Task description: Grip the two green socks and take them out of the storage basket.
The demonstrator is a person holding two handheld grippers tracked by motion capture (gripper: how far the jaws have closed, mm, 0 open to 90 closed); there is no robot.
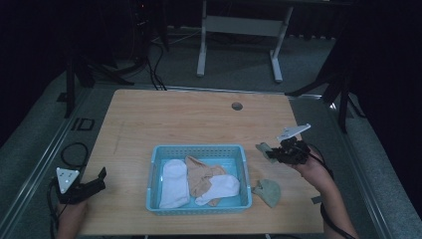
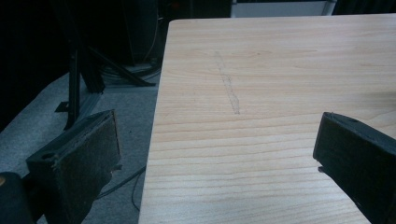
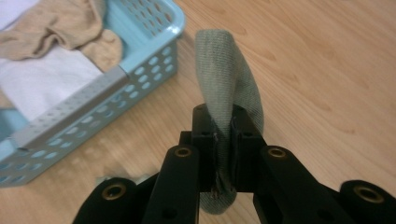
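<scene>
Beside the blue basket (image 1: 198, 151), the right gripper (image 3: 223, 128) hung above the wooden table (image 1: 189, 119), jaws pinching a green sock (image 3: 227, 70), while the left gripper (image 1: 94, 183) rested at the near left edge with jaws spread, dark floor (image 2: 56, 116) beyond.
</scene>
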